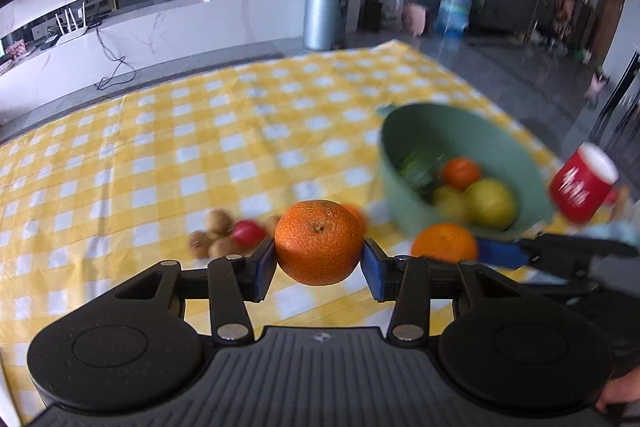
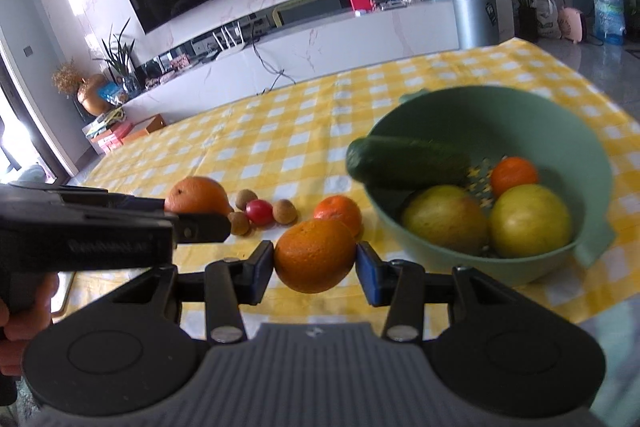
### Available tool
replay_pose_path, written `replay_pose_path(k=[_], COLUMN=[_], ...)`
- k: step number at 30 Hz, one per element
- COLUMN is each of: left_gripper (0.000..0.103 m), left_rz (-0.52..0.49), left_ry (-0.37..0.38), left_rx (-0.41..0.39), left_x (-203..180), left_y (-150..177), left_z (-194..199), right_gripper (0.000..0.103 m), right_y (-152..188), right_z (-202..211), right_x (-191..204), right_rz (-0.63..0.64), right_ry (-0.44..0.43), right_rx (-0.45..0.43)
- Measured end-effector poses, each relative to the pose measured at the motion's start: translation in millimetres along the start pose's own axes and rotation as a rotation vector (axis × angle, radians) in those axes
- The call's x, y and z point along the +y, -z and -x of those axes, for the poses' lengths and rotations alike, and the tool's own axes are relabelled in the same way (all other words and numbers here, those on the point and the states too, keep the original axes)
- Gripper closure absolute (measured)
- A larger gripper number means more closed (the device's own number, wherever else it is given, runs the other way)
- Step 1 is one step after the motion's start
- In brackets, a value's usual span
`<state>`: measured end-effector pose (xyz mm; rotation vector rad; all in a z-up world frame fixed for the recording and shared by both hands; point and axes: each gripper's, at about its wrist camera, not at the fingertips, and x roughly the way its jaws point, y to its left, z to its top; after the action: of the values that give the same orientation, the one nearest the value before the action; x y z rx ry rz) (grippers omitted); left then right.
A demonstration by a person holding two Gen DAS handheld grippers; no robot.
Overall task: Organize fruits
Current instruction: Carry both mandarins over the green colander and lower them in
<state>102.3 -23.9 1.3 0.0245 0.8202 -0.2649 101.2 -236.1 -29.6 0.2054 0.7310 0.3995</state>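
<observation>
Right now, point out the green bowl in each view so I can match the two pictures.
Left wrist view: the green bowl sits right of centre, blurred, with fruit inside and a red mug to its right.
Right wrist view: the green bowl fills the right half, holding a cucumber and fruit.
Shared landmark: the grey bin by the white cabinet.

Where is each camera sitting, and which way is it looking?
Left wrist: sits on the left gripper, looking forward and down along its fingers at the speckled orange it clamps; the right gripper's tip shows at the right, and a bit of hand at the bottom corner.
Right wrist: sits on the right gripper, looking at the smooth orange it clamps; the left gripper and hand show at the left.
Shared: the green bowl, the small fruits, the yellow checked tablecloth.
</observation>
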Motion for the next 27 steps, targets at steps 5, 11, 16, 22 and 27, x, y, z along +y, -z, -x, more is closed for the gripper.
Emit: replay_pose_path(k=[5, 11, 16, 22, 27], left_gripper=[0.052, 0.052, 0.052, 0.052, 0.052], left_rz=[0.044, 0.020, -0.016, -0.042, 0.000], left_ry=[0.046, 0.101, 0.158, 0.221, 0.242], left_rx=[-0.042, -0.068, -0.043, 0.052, 0.132], left_x=[-23.0, -53.6, -78.5, -96.9, -93.9], left_y=[-13.3, -32.0, -45.6, -57.8, -62.1], left_z=[9.1, 3.0, -14.4, -48.4, -77.4], right_gripper=[0.061, 0.061, 0.061, 0.061, 0.061], right_y=[-8.7, -21.9, -37.7, -50.7, -59.9], right_z=[19.6, 41.2, 48.9, 36.1, 17.8], right_x=[-11.4, -36.4, -57.2, -80.1, -94.8], right_rz=[0.027, 0.077, 0.175, 0.313, 0.393], right_ry=[0.040, 0.103, 0.151, 0.213, 0.234], right_rx=[-0.031, -0.055, -0.041, 0.019, 0.075])
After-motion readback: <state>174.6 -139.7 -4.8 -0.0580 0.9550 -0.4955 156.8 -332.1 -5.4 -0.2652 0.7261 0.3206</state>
